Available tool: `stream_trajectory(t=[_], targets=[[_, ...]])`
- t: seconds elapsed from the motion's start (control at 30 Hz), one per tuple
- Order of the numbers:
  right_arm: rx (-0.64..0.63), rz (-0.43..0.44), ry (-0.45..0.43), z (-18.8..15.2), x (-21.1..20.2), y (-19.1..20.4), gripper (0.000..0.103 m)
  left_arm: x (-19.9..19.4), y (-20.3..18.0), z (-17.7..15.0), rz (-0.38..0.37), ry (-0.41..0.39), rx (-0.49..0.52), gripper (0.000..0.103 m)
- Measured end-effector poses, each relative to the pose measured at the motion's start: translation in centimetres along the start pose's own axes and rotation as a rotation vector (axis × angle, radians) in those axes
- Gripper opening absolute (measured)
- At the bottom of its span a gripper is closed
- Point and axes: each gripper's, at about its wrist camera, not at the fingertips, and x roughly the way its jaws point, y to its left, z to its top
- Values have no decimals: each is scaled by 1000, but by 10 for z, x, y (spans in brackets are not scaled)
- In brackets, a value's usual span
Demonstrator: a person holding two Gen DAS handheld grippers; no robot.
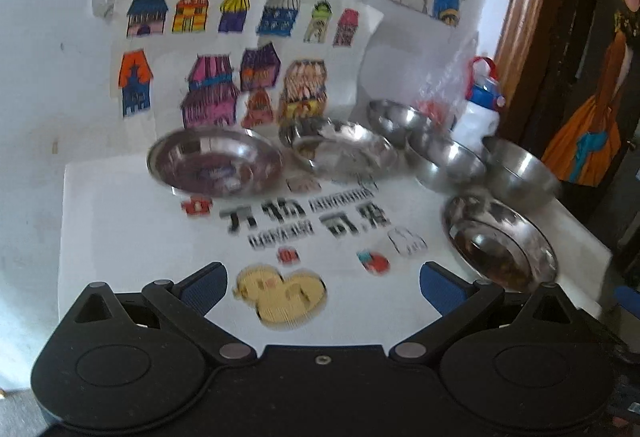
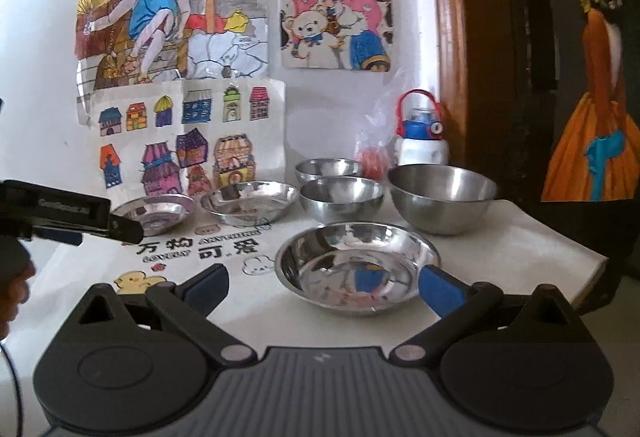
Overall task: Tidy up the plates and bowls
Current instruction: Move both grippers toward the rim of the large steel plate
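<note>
Six steel dishes stand on a white printed cloth (image 2: 240, 317). Along the wall are a small plate (image 2: 154, 213), a wider plate (image 2: 250, 201), a small bowl (image 2: 328, 169), a medium bowl (image 2: 342, 197) and a large bowl (image 2: 440, 197). Nearest lies a big shallow plate (image 2: 356, 265). My right gripper (image 2: 324, 285) is open just before that plate, its right pad (image 2: 440, 289) overlapping the rim. My left gripper (image 1: 322, 285) is open over bare cloth, with the small plate (image 1: 216, 165) ahead and the big plate (image 1: 500, 241) to its right.
A white, blue and red water bottle (image 2: 420, 141) and a clear bag (image 2: 372, 153) with something red inside stand behind the bowls. Coloured drawings cover the wall. The table's right edge (image 2: 592, 265) drops off beside a dark wooden door frame. A hand (image 2: 16, 289) shows at the far left.
</note>
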Motion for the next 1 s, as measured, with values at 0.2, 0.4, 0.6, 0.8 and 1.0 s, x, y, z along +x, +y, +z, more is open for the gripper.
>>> stream_trajectory(t=[0.2,0.4,0.6,0.8,1.0], targets=[[-82,46,-5,17,22,7,103,17,11,24,62,-11,53,102],[-108,85,-4,30,41,14,103,24,20,38,83,-27,80,102],[-132,77,18,42,61,8,103,40,9,46,73,-25,131,102],[-149,89,22,50,82,9,103,59,6,60,66,-23,157,102],[-137,30,30,50,93,-1,103,77,6,73,30,-19,188,102]])
